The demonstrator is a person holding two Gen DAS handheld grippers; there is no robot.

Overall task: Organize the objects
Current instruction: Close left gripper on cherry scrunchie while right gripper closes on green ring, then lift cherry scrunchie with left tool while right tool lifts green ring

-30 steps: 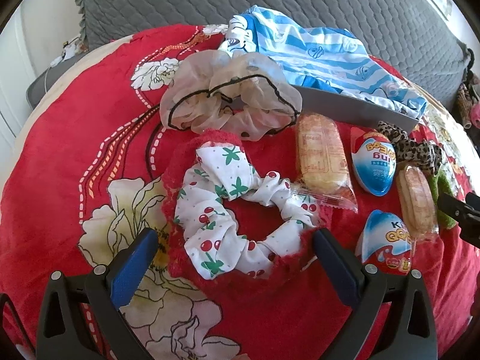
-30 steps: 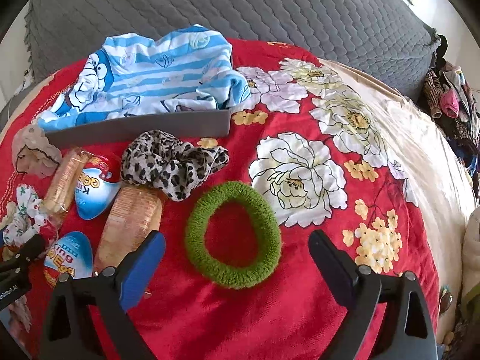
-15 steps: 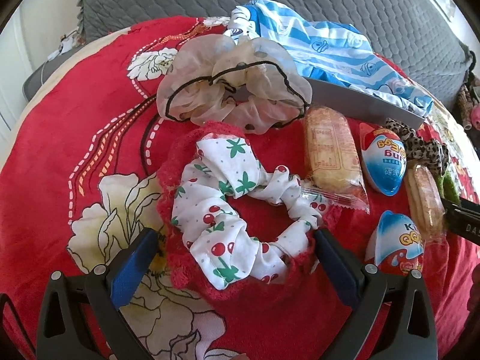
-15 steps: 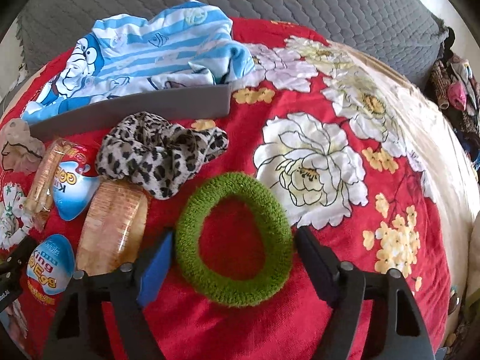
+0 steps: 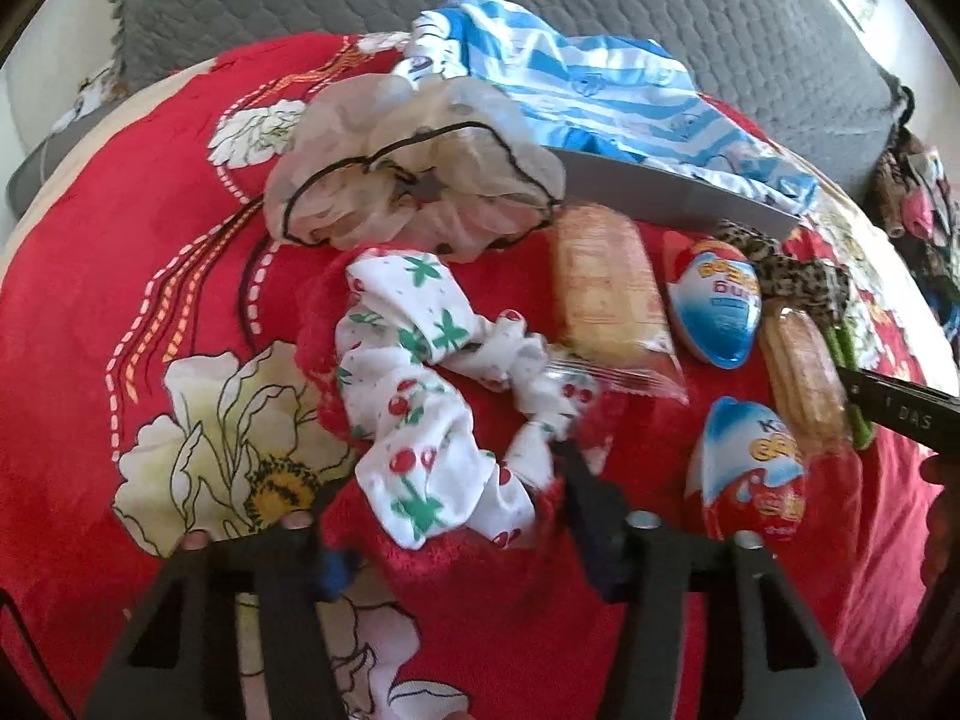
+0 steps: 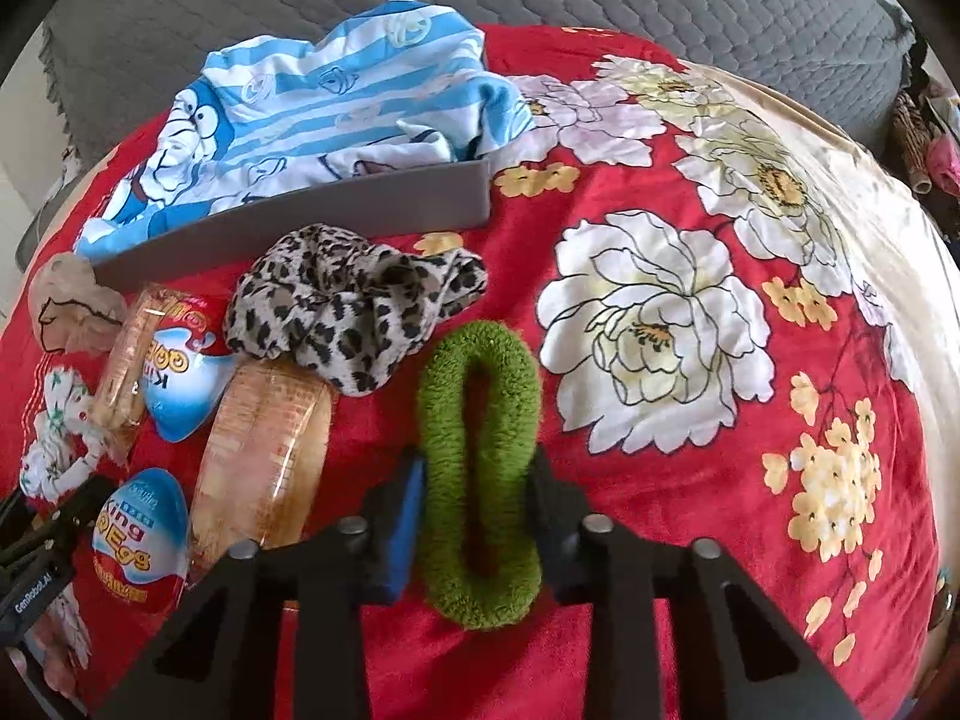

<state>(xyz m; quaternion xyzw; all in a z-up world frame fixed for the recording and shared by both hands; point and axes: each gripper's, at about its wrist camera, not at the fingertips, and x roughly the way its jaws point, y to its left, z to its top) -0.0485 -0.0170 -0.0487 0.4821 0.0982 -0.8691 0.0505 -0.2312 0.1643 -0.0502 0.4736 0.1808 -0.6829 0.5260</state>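
Fingers of the right gripper (image 6: 474, 516) are closing on the green scrunchie (image 6: 478, 468), squashed from a round ring into a narrow loop, just right of the leopard scrunchie (image 6: 354, 312) on the bed. Left gripper (image 5: 456, 516) fingers, wide apart a second ago, are closing around the cherry-print scrunchie (image 5: 420, 414) and the red scrunchie (image 5: 444, 558) beneath, probably to lift both for sorting.

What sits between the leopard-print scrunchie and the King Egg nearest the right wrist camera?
A wrapped pastry in clear packaging lies there, its top end tucked under the leopard-print scrunchie and the King Egg beside its lower left. The right wrist view shows it.
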